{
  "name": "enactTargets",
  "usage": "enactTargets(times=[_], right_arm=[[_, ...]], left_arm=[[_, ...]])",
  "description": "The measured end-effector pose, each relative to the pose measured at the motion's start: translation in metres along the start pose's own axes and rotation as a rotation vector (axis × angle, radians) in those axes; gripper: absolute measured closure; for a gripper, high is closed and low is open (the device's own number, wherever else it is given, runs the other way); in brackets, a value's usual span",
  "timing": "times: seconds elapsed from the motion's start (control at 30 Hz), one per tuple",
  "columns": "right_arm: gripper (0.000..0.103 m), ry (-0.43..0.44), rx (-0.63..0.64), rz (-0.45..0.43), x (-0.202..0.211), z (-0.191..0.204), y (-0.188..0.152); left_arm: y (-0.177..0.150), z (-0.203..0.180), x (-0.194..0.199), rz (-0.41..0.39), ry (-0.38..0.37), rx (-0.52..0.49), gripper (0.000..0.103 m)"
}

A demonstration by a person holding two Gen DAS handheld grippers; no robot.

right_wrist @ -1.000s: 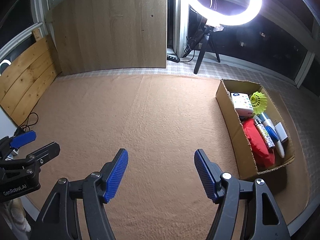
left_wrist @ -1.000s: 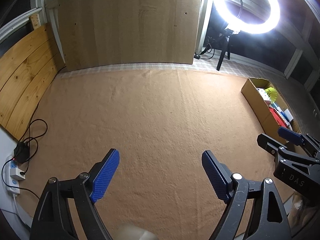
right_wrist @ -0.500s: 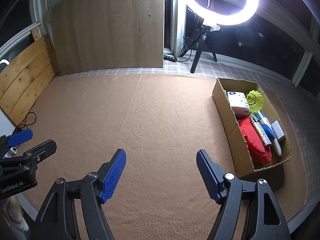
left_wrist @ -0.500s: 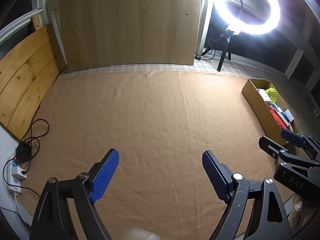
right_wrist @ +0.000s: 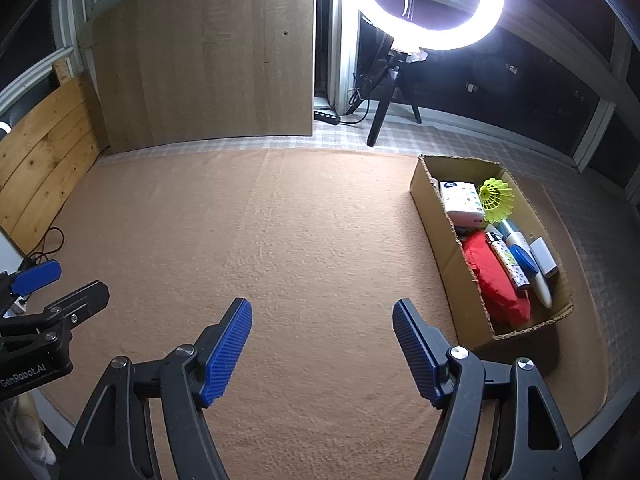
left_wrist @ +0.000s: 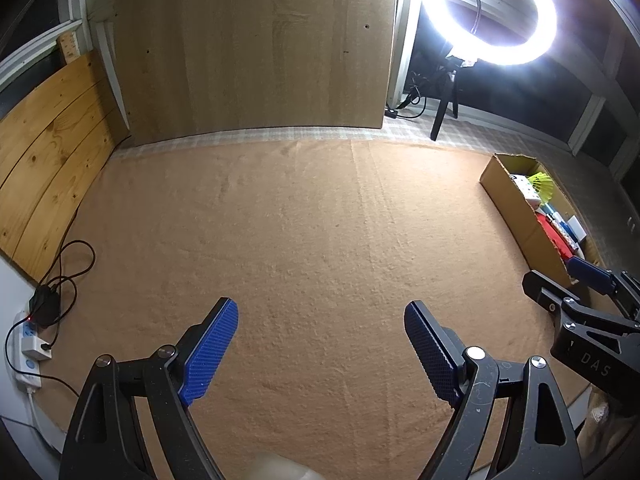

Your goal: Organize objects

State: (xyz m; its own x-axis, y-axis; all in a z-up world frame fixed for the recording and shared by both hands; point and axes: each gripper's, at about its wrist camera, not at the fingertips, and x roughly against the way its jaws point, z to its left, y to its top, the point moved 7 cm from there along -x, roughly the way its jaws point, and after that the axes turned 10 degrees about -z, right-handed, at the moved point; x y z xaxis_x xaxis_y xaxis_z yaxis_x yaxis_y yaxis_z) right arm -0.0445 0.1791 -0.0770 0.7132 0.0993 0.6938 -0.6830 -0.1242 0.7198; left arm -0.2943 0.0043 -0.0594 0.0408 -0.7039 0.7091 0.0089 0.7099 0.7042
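My left gripper (left_wrist: 320, 308) hangs open over bare tan carpet (left_wrist: 304, 220) with nothing between its blue pads. My right gripper (right_wrist: 322, 306) is also open and empty above the carpet. To its right lies a cardboard box (right_wrist: 444, 240). The box holds a white dotted tissue pack (right_wrist: 462, 202), a yellow-green shuttlecock (right_wrist: 498, 198), a red pouch (right_wrist: 496, 280), a patterned tube (right_wrist: 510, 264), a white-and-blue bottle (right_wrist: 524, 260) and a small white box (right_wrist: 544, 258). In the left wrist view the box (left_wrist: 516, 216) sits at the far right, beyond the right gripper (left_wrist: 580, 280).
A lit ring light on a tripod (right_wrist: 432, 4) stands behind the carpet. A large wooden board (right_wrist: 208, 64) leans at the back and pine panels (left_wrist: 44, 140) line the left side. A white power strip with cables (left_wrist: 32, 344) lies at the left edge.
The right gripper's jaws have spread slightly wider. The left gripper and the box's contents look the same.
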Motion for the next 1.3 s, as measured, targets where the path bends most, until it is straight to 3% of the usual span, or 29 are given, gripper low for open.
enactTargets(times=[1.3], right_arm=[[0.033,-0.02,-0.03,0.02,-0.007,-0.023,-0.006]], left_arm=[[0.002,-0.022,-0.011,0.011,-0.017,-0.033,0.014]])
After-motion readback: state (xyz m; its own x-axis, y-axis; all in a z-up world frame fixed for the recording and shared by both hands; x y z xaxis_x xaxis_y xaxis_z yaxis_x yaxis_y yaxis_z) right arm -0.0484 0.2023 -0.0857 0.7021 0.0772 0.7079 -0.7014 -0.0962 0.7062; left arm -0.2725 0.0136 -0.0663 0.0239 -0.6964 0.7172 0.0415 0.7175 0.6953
